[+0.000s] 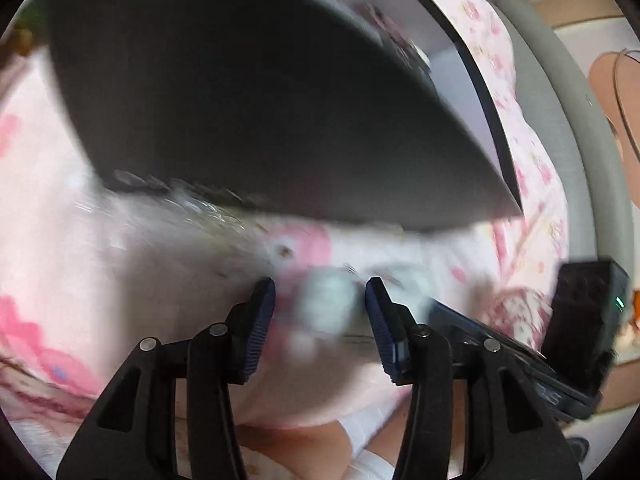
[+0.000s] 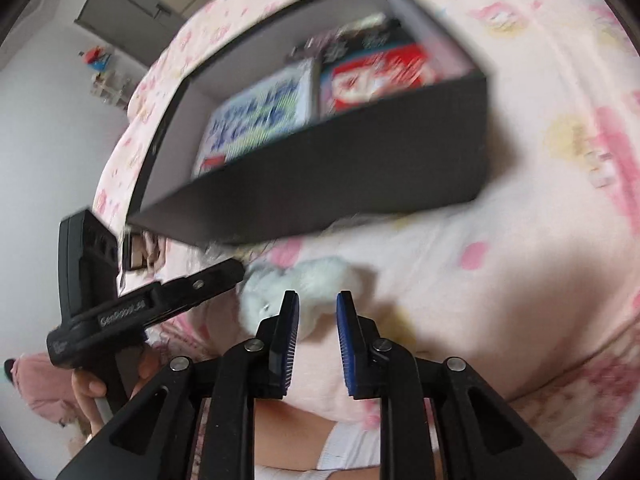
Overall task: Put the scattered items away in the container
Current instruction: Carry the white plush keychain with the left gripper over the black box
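Pink bedding (image 2: 500, 264) printed with cartoon figures is spread over the bed, and grey cabinets (image 2: 120, 12) are seen against the wall beyond it. On the bedding a large black box (image 2: 320, 176) is set, its top open; inside it a blue-and-white packet (image 2: 260, 112) and a red packet (image 2: 380, 76) are laid side by side. Just in front of the box's near wall a small white fluffy toy (image 2: 316, 280) is lying on the bedding. The left hand-held gripper (image 1: 320, 312) is held half open, with the toy (image 1: 328, 304) seen blurred between its blue pads; contact cannot be told. The right hand-held gripper (image 2: 318, 320) is kept narrow and empty, just nearer than the toy.
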Available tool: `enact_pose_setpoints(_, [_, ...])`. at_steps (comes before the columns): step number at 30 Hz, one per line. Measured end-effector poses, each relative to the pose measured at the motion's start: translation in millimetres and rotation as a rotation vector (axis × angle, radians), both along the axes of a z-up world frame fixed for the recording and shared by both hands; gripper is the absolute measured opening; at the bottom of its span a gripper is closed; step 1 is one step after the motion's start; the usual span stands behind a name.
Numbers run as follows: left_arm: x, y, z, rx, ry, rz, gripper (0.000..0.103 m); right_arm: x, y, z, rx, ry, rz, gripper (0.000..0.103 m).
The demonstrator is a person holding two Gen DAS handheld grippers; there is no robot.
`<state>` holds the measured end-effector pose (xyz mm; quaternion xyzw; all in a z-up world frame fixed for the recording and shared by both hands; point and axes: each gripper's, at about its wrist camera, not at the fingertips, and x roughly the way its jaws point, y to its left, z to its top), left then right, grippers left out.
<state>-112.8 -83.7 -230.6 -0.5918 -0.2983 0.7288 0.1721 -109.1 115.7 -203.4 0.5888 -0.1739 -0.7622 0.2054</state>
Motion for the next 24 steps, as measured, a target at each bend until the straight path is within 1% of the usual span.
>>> enact_pose_setpoints(1, [1.2, 2.7, 1.6, 0.031, 0.009, -0.026, 0.05, -3.4, -1.3, -6.3, 0.003, -0.014, -0.009, 0.017])
enact_pose_setpoints(2, [3.0, 2.1, 5.6, 0.035, 0.033, -0.032, 0.05, -5.5, -1.5, -9.5, 0.009, -0.02, -0.024, 0.017])
enact_pose_setpoints(3, [5.7, -1.1, 11.1, 0.051, 0.065, -0.027, 0.05, -5.9, -1.2, -7.9, 0.011, -0.008, -0.027, 0.017])
enact_pose_setpoints(4, [8.4, -6.1, 15.8, 0.104, 0.092, -0.026, 0.05, -5.2, -1.9, -1.8, 0.009, 0.017, -0.008, 0.017])
enact_pose_setpoints(6, [9.4, -12.5, 18.4, 0.142, 0.104, -0.009, 0.05, -3.5, -1.6, 8.4, -0.003, 0.046, 0.015, 0.017])
enact_pose_setpoints(9, [3.8, -13.9, 7.8, 0.09, 0.046, 0.005, 0.05, -3.9, -0.4, 14.7, 0.021, 0.07, -0.005, 0.017])
enact_pose_setpoints(11, [0.7, -6.9, -0.1, 0.05, -0.006, -0.014, 0.05, -7.3, -1.2, 6.3, 0.043, 0.038, -0.021, 0.017])
enact_pose_setpoints(13, [-4.3, -3.1, -7.0, 0.02, -0.04, -0.022, 0.05, -11.3, -2.5, -8.3, 0.057, -0.023, -0.047, 0.017])
enact_pose_setpoints(14, [-6.6, 2.4, -10.7, 0.015, -0.045, -0.02, 0.05, -10.2, 3.3, -15.2, 0.054, -0.035, -0.056, 0.017])
enact_pose_setpoints(16, [-6.8, 5.0, -9.0, 0.017, -0.03, -0.036, 0.05, -10.6, 5.1, -20.9, 0.041, -0.041, -0.069, 0.017])
enact_pose_setpoints(18, [-1.9, 5.9, 0.0, 0.016, 0.02, -0.059, 0.05, -11.1, 7.0, -19.9, 0.01, -0.039, -0.062, 0.017])
enact_pose_setpoints(20, [2.9, 6.4, 6.1, 0.052, 0.052, -0.084, 0.045, -9.3, 7.8, -12.0, -0.044, -0.019, -0.03, 0.017])
enact_pose_setpoints(21, [5.4, 6.1, 9.6, 0.07, 0.068, -0.094, 0.045, -6.9, 8.7, -8.2, -0.074, -0.016, -0.013, 0.016])
enact_pose_setpoints(23, [8.8, 6.5, 14.1, 0.057, 0.091, -0.099, 0.045, -2.6, 8.7, -0.4, -0.064, 0.005, 0.008, 0.016])
enact_pose_setpoints(24, [9.0, 6.6, 12.6, 0.035, 0.082, -0.099, 0.045, -2.8, 8.2, 2.4, -0.062, 0.016, 0.017, 0.016])
